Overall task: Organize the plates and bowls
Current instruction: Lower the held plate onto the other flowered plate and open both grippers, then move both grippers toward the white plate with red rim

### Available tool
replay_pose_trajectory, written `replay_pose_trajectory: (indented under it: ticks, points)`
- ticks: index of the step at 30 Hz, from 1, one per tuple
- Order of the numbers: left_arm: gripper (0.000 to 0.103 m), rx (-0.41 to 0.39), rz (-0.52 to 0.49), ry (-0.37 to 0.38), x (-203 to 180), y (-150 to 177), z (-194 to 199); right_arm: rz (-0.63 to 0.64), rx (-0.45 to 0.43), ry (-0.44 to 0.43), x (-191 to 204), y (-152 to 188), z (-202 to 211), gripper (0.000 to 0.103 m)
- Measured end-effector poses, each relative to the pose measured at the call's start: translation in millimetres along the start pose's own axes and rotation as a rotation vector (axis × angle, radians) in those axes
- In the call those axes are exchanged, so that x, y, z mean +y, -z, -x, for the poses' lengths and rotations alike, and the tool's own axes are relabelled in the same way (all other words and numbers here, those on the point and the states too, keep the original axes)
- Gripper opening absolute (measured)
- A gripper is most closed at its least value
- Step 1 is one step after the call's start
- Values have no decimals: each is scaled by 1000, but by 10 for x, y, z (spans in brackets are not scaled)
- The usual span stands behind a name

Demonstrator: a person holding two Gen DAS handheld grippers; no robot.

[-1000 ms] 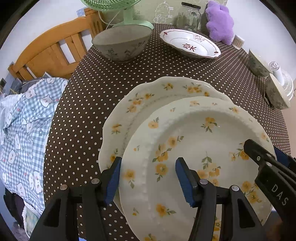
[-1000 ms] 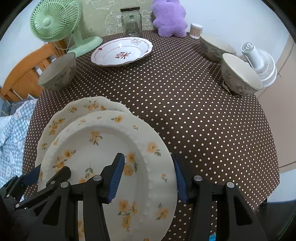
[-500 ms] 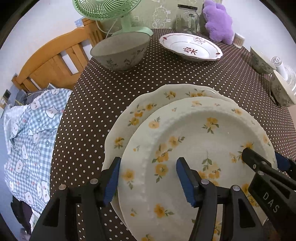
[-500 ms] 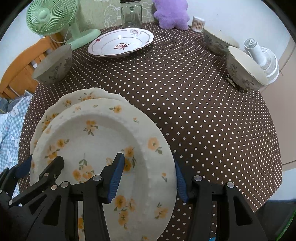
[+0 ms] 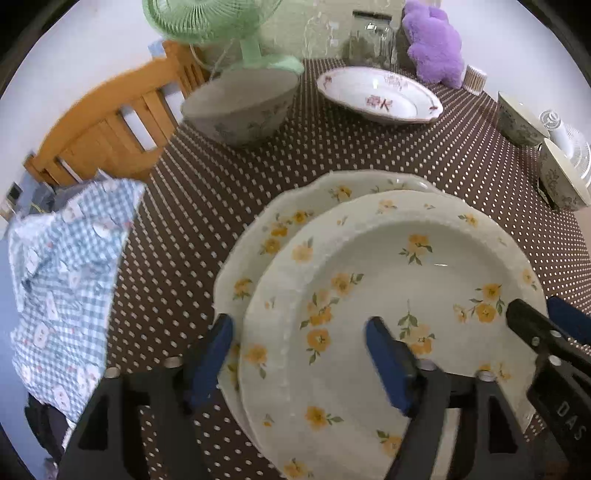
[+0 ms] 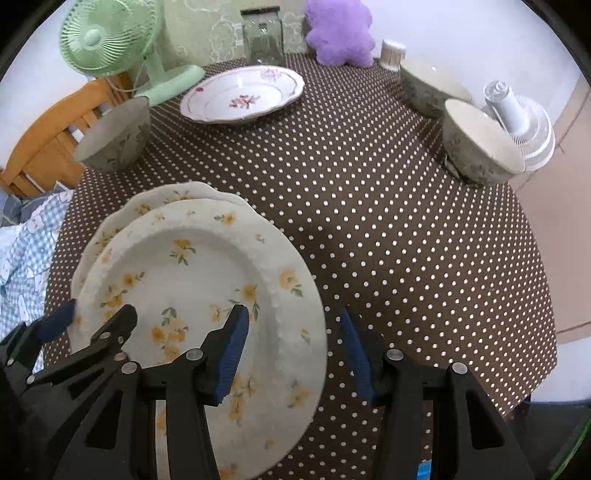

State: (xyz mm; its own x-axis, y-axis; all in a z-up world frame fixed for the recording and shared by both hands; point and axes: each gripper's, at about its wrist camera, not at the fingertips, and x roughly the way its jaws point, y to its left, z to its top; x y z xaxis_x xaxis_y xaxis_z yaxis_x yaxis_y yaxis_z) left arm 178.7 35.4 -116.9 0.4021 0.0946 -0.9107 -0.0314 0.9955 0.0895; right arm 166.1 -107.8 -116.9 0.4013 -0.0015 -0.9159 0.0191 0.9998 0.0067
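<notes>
Two cream, yellow-flowered ceramic plates (image 5: 406,280) lie stacked, the upper offset, at the near-left edge of the brown polka-dot tabletop (image 6: 369,221). The left gripper (image 5: 299,354), jaws opening, straddles the rims without pressing. The right gripper (image 6: 291,343), jaws closing, straddles the upper rim; contact is unclear. Risk: an off-centre pinch could slide the upper plate over the edge. All visible bowls appear empty, as does the glass jar (image 6: 263,37).

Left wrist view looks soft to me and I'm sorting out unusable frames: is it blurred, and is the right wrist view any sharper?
Left wrist view: motion-smeared, the tablecloth dots stretch into dashes and the green fan is soft. Right wrist view: crisper, round dots, though the far bowl is smeared. Both show fisheye bending and dark corners.
</notes>
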Motion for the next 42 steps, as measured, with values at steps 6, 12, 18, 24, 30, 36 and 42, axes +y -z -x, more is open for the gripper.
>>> replay_pose_trajectory:
  ticks: [6, 12, 18, 24, 30, 36, 42]
  points:
    - [81, -13, -34, 8, -25, 32, 25, 25, 18, 17, 108, 6, -45, 38]
    - [83, -20, -40, 14, 30, 53, 31, 23, 14, 30, 173, 5, -105, 38]
    - [85, -30, -32, 19, 58, 33, 14, 22, 7, 37, 176, -37, -170, 38]
    - [86, -30, -35, 33, 62, 17, 15, 21, 6, 42, 183, -78, -194, 38]
    - [87, -71, -46, 67, 92, -49, 168, 1, -3, 21, 111, -119, -96, 50]
    - [91, -103, -72, 111, 113, -153, 352, -52, -56, 10, 31, -204, 183, 67]
    - [100, -159, -50, 138, 40, -316, 593, -37, -124, -29, 22, -349, 455, 78]
